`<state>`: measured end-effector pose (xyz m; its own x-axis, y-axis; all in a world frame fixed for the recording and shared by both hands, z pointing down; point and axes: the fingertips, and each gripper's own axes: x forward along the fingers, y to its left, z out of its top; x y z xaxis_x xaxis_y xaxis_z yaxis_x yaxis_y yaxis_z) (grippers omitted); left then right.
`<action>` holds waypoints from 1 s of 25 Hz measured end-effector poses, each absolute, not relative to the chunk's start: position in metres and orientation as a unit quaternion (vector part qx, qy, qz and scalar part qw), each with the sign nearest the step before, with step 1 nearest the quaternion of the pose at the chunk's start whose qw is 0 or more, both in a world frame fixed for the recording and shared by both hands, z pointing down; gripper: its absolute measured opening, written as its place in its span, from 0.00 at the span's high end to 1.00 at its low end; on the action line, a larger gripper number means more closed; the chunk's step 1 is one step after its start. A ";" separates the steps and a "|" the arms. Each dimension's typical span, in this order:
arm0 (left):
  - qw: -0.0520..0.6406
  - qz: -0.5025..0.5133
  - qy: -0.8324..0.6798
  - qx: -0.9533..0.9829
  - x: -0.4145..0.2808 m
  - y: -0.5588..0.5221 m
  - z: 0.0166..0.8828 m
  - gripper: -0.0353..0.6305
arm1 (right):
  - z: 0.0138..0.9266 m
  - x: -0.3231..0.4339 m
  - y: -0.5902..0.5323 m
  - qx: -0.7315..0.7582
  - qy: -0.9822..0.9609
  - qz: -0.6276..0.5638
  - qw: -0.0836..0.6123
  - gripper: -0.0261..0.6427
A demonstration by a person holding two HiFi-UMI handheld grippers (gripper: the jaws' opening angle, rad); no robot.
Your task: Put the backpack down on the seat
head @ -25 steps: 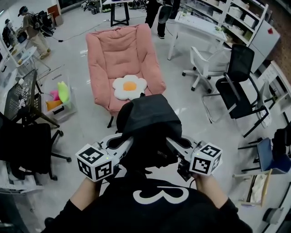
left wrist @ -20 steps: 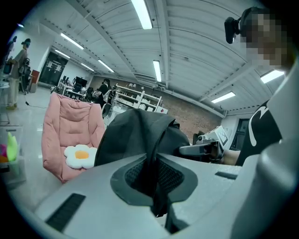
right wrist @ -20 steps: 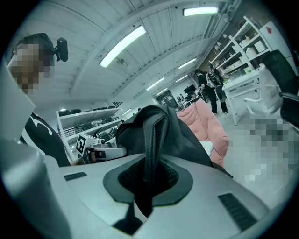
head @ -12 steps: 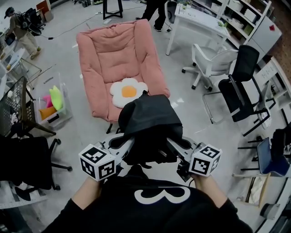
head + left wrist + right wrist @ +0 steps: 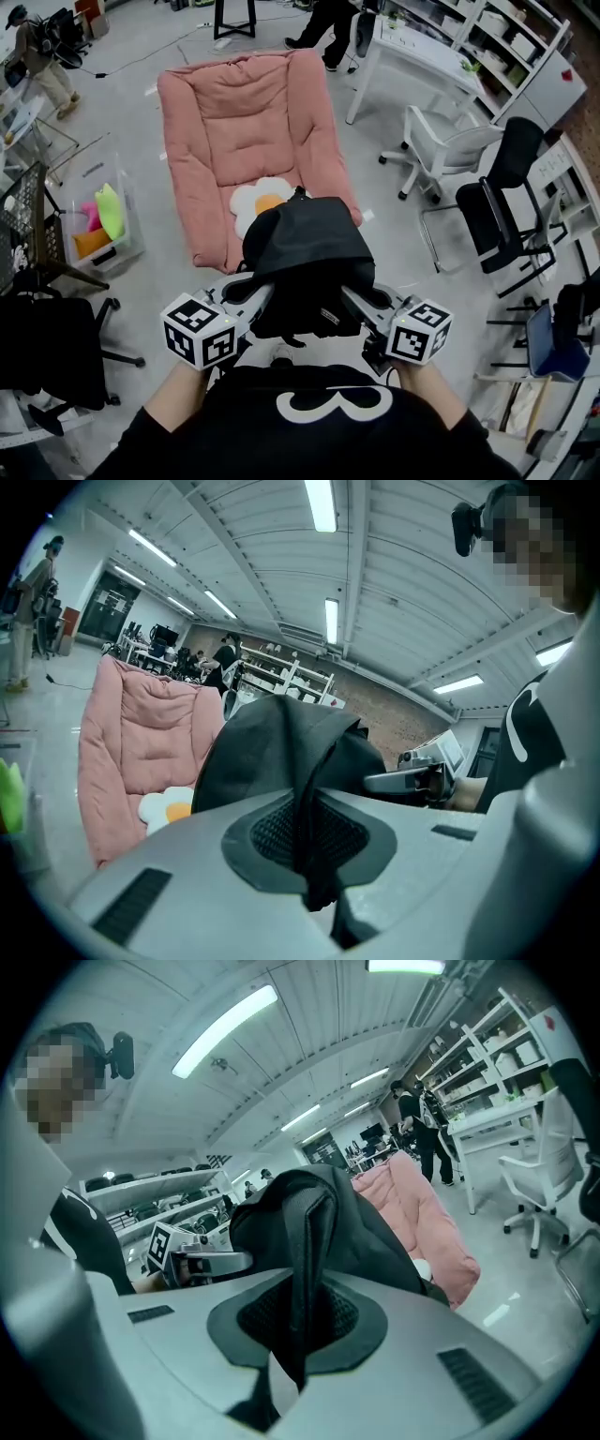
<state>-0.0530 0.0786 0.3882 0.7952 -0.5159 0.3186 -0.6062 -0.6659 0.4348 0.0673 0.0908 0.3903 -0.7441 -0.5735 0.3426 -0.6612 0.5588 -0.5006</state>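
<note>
A black backpack (image 5: 305, 253) hangs in front of me, carried between both grippers. My left gripper (image 5: 261, 292) is shut on a black strap (image 5: 305, 841) of it, and my right gripper (image 5: 354, 298) is shut on another strap (image 5: 298, 1269). The seat is a pink padded lounge chair (image 5: 239, 112) just ahead, with a flower-shaped cushion (image 5: 253, 202) on its front part. The backpack's top edge covers part of that cushion. In the left gripper view the pink seat (image 5: 141, 733) stands left of the backpack (image 5: 272, 752). The right gripper view has it (image 5: 427, 1218) behind the bag (image 5: 356, 1232).
A white office chair (image 5: 441, 145) and a black chair (image 5: 497, 211) stand to the right, by a white desk (image 5: 412, 56). A clear bin with bright toys (image 5: 98, 225) and a black chair (image 5: 47, 328) are to the left. People (image 5: 42, 47) stand at the back.
I have moved toward the pink seat with the backpack. The seat now lies closer, and the bag overlaps the flower cushion. Both grips are unchanged.
</note>
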 end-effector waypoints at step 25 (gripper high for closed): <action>0.287 0.087 -0.394 0.869 -0.095 -0.100 0.406 0.92 | 0.414 0.027 -0.102 0.296 -0.896 0.325 0.065 0.91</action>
<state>-0.0950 -0.0997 0.4063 0.6745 -0.6346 0.3773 -0.7344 -0.5246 0.4306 0.0273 -0.1016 0.4138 -0.8158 -0.4884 0.3099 -0.5734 0.6128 -0.5438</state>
